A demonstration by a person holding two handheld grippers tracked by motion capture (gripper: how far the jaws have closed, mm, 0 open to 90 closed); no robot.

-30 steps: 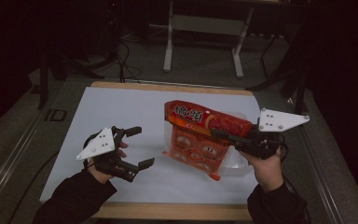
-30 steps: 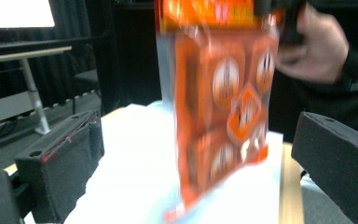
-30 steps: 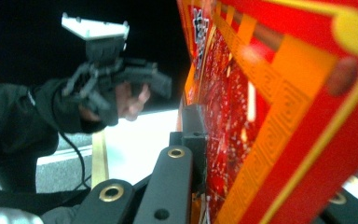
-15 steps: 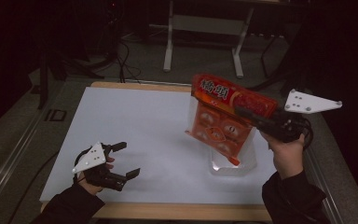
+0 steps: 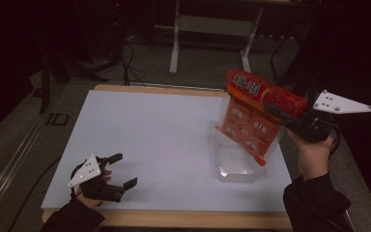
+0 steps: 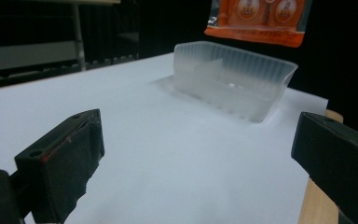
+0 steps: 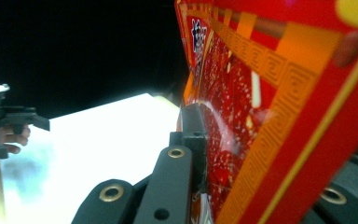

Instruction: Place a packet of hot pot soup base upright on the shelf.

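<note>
An orange-red snack bag point(image 5: 249, 122) hangs tilted in the air at the table's right side. My right gripper point(image 5: 272, 108) is shut on its top edge. In the right gripper view the bag point(image 7: 279, 88) sits between the black jaws of that gripper point(image 7: 242, 140). Under the bag's lower end a clear plastic tray point(image 5: 235, 166) stands on the white table, with nothing visible in it. My left gripper point(image 5: 126, 169) is low at the front left corner, open and holding nothing. The left gripper point(image 6: 196, 154) looks across at the tray point(image 6: 235, 79) and the bag's lower edge point(image 6: 256, 21).
The white table top point(image 5: 159, 140) has a wooden rim point(image 5: 174, 217) along its front edge. A metal stand point(image 5: 207, 29) and cables lie on the dark floor beyond the far edge. The left gripper point(image 7: 9, 126) shows far off in the right gripper view.
My right gripper has carried the bag to the right and upward, leaving the clear tray on the table. The left gripper has sunk toward the front left corner, still open.
</note>
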